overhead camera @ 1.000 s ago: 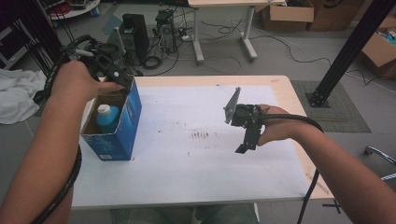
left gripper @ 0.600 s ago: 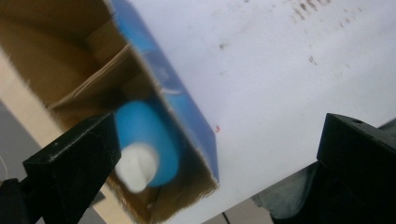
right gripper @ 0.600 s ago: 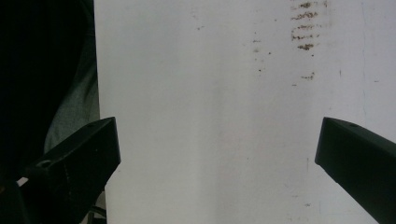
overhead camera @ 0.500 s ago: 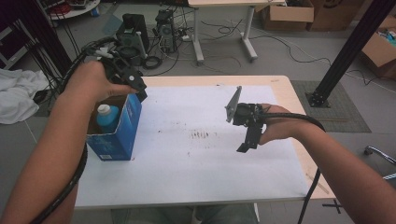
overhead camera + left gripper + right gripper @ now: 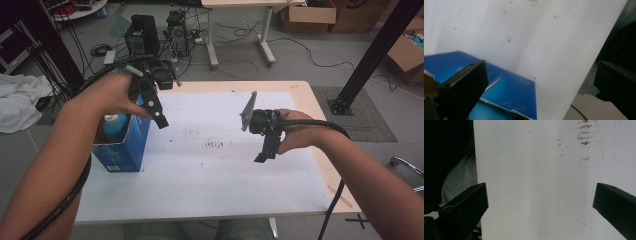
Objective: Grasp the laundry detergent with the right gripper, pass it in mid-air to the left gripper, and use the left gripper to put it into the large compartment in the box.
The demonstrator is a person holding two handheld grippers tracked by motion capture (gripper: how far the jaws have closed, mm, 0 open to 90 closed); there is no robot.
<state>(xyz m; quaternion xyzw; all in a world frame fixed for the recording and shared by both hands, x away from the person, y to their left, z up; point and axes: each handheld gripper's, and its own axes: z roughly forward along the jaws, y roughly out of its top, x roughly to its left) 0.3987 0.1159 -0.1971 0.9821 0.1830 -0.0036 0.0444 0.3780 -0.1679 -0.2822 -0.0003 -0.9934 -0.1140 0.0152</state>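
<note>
The left gripper [image 5: 159, 119] hung with its jaws spread wide and empty, having just opened, above the right rim of the tall blue cardboard box [image 5: 125, 145]. A pale blue plastic bottle [image 5: 114, 126] stood upright inside, below and to the gripper's left. The right gripper [image 5: 265, 152], also open and empty, hovered well apart over the white counter [image 5: 210, 185].
</note>
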